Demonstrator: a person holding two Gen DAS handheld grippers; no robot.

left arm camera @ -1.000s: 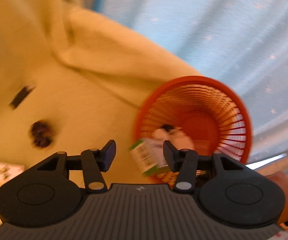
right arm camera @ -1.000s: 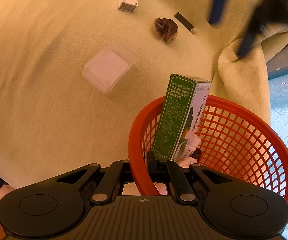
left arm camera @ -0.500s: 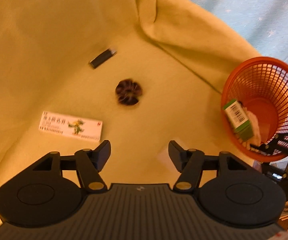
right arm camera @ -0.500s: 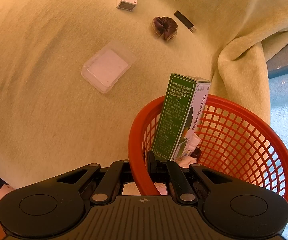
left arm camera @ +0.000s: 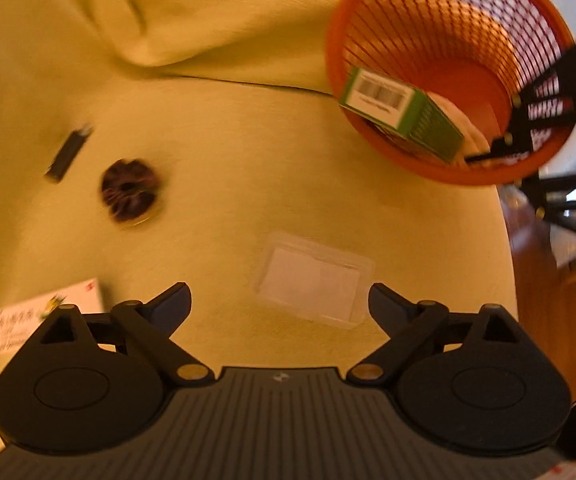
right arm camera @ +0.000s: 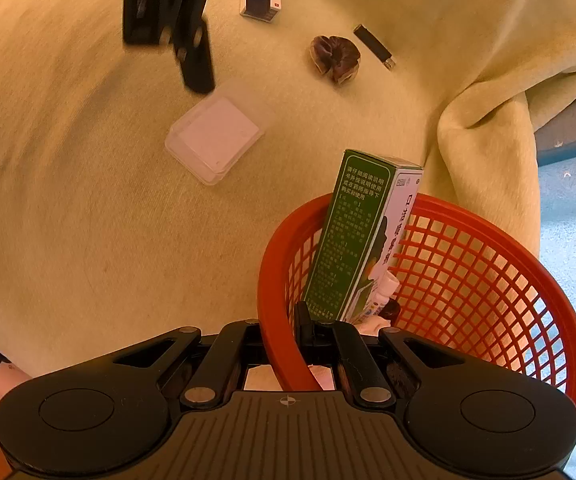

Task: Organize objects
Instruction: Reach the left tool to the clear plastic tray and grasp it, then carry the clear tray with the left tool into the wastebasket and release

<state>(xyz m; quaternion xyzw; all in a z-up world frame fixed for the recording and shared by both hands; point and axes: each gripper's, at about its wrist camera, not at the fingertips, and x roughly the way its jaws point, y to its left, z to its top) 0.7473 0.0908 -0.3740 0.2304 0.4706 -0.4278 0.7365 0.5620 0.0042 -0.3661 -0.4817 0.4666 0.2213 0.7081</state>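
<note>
Basket gripped at its rim, clear case between open jaws

Cloth comes first: a pale yellow fleecy cloth [right arm camera: 88, 220] covers the bench, bunched into a thick fold [right arm camera: 484, 128] at the far side next to the basket.

Next is the round orange plastic mesh basket [right arm camera: 488, 280], which sits at the bench edge. The right gripper [right arm camera: 288, 332] has its jaws closed on the basket's near rim, 1 finger inside the wall and 1 outside. Leaning against the inner wall stands a tall green and white carton with printed text [right arm camera: 352, 248], its top well above the rim; the left wrist view shows the barcode on its end. Beside its foot lies a small white bottle [right arm camera: 384, 292], mostly hidden.

The left gripper [left arm camera: 280, 300] hangs over the cloth with its jaws spread wide and nothing in them. Just ahead of them, a flat clear plastic case holding a white card [left arm camera: 312, 284] lies on the cloth, nearer the right-hand finger; in the right wrist view 1 dark finger [right arm camera: 196, 60] sits just above the case's far corner, and whether it touches cannot be told.

Further out lie a white printed medicine box [left arm camera: 48, 320], a dark brown ruffled hair scrunchie [left arm camera: 130, 190] and a slim black stick with a metal tip [left arm camera: 68, 152], all apart from each other.
</note>
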